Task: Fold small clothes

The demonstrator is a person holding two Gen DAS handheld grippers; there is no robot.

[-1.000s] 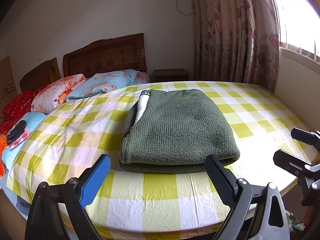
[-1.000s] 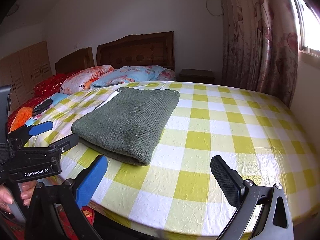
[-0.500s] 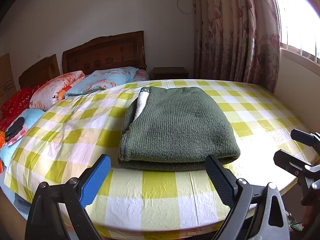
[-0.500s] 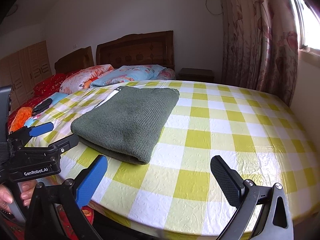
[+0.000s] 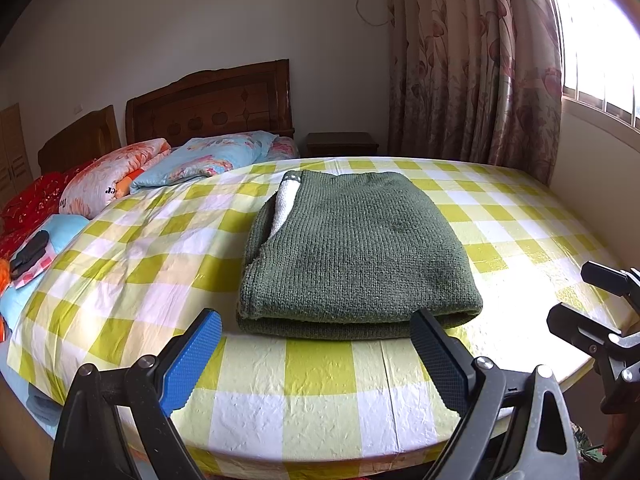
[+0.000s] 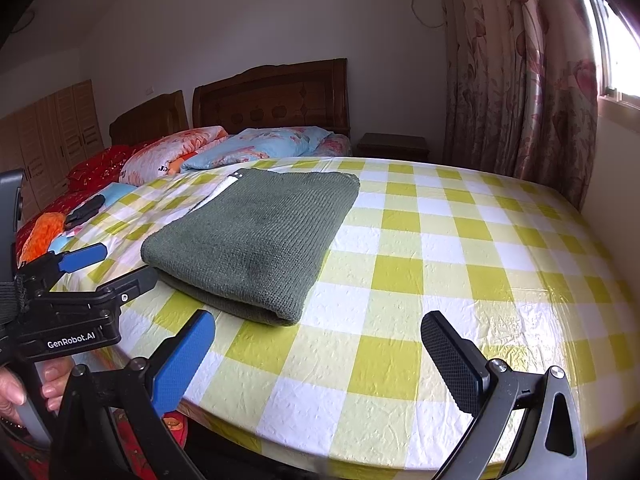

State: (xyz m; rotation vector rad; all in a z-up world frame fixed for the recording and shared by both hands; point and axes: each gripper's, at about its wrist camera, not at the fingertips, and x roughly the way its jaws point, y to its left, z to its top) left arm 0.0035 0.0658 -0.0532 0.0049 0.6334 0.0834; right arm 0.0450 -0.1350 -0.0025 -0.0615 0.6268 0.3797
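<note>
Two grippers hovering, jaws wide: left gripper reading "GenRobot.AI", right gripper; folded green sweater lying at 12 o'clock.

Bare checked cloth right of sweater — pillows far back

The left gripper is wide open, with nothing between its blue finger and black finger. The right gripper is wide open too. In the right view, a hand at 8 o'clock holds the left gripper's handle.
</note>
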